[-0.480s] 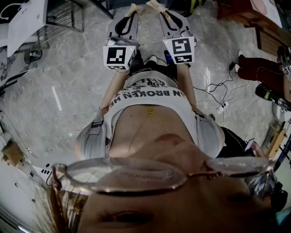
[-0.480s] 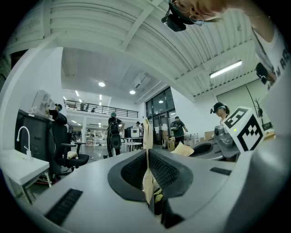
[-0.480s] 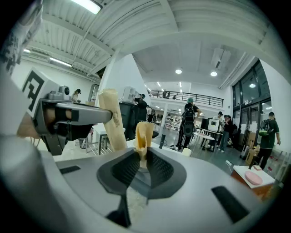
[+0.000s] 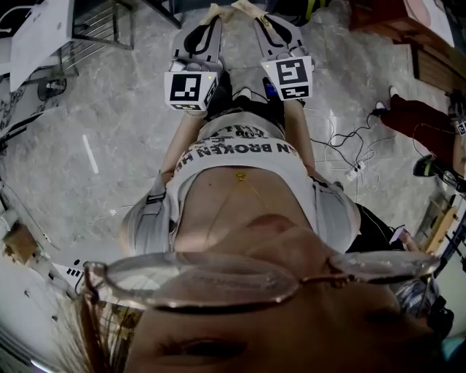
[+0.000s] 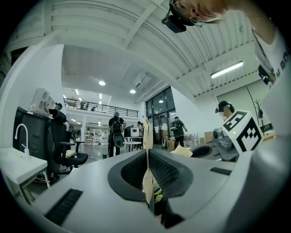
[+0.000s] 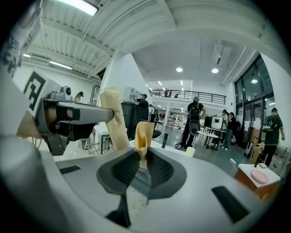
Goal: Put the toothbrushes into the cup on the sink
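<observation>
No toothbrush and no cup shows in any view. In the head view the person holds both grippers level, side by side in front of the body, over the grey stone floor. The left gripper (image 4: 213,12) has its tape-wrapped fingertips (image 5: 146,134) pressed together with nothing between them. The right gripper (image 4: 245,8) also has its taped tips (image 6: 144,132) meeting, with nothing held. Each gripper sees the other beside it: the right gripper's marker cube (image 5: 241,132) and the left gripper's taped finger (image 6: 112,119).
A white counter with a curved tap (image 5: 20,136) stands at the far left, an office chair (image 5: 68,152) beside it. Several people (image 6: 195,119) stand in the hall ahead. Cables and a power strip (image 4: 354,172) lie on the floor at right. A brown cabinet (image 6: 257,179) is near right.
Both grippers stay where they were. At the right edge of the head view a bystander's dark red leg and the black thing below it have shifted slightly to the right.
</observation>
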Tool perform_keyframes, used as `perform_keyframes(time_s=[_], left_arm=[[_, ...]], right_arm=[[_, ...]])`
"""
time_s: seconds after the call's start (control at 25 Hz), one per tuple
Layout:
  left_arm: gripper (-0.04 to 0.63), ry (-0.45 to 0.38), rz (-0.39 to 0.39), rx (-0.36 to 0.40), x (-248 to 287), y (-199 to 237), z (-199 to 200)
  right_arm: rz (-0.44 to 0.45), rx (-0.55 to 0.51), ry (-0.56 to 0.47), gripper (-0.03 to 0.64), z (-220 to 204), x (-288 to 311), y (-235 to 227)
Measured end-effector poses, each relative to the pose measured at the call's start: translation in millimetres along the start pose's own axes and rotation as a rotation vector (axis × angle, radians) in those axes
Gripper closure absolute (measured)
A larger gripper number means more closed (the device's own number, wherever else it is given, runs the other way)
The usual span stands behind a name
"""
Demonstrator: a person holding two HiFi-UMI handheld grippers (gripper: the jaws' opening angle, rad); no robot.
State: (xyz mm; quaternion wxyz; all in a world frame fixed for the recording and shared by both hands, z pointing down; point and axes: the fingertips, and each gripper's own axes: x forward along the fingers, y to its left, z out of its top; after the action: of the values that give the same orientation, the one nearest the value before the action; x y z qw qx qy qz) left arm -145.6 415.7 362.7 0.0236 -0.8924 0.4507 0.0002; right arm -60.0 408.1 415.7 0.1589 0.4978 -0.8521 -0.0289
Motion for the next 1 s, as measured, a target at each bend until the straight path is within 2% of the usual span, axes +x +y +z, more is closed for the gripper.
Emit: perform_keyframes(time_s=[0.6, 1.0], left_arm=[[0.568, -0.004, -0.119, -0.009, 89, 77, -6], [0.569, -0.014, -0.173, -0.018, 116, 122, -8]], right_arm=[[-0.082, 0.001, 0.031, 0.555, 19, 101, -43], [-0.124, -0.012, 0.043, 0.555, 35, 153, -47]])
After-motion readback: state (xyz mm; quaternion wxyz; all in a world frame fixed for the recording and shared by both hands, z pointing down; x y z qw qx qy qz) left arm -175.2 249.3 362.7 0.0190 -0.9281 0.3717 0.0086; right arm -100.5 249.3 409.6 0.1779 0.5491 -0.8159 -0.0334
